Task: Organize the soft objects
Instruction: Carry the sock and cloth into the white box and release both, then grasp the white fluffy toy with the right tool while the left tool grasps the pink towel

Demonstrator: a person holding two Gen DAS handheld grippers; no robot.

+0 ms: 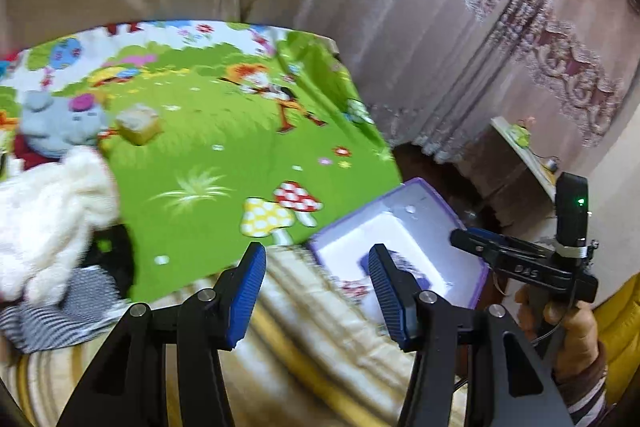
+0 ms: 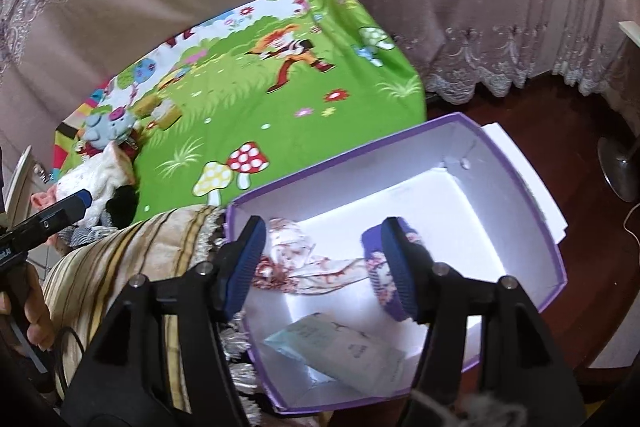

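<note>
A purple box (image 2: 552, 239) with a white inside stands beside the bed. In it lie a floral cloth (image 2: 304, 267), a purple floral piece (image 2: 374, 265) and a pale blue packet (image 2: 340, 351). My right gripper (image 2: 323, 233) hangs open over the box, nothing between its blue pads. My left gripper (image 1: 316, 259) is open and empty above a striped beige cushion (image 1: 320, 339). At the far left of the green cartoon mat (image 1: 224, 155) lie a grey plush toy (image 1: 60, 127), a white fluffy toy (image 1: 48, 211) and striped grey fabric (image 1: 60, 311).
A beige cube (image 1: 138, 125) sits on the mat near the grey plush. Pink curtains (image 1: 400, 27) hang behind the bed. Dark wooden floor (image 2: 540, 107) surrounds the box, with a fan base (image 2: 620, 163) at the right. A hand (image 1: 576, 327) holds the right gripper's handle.
</note>
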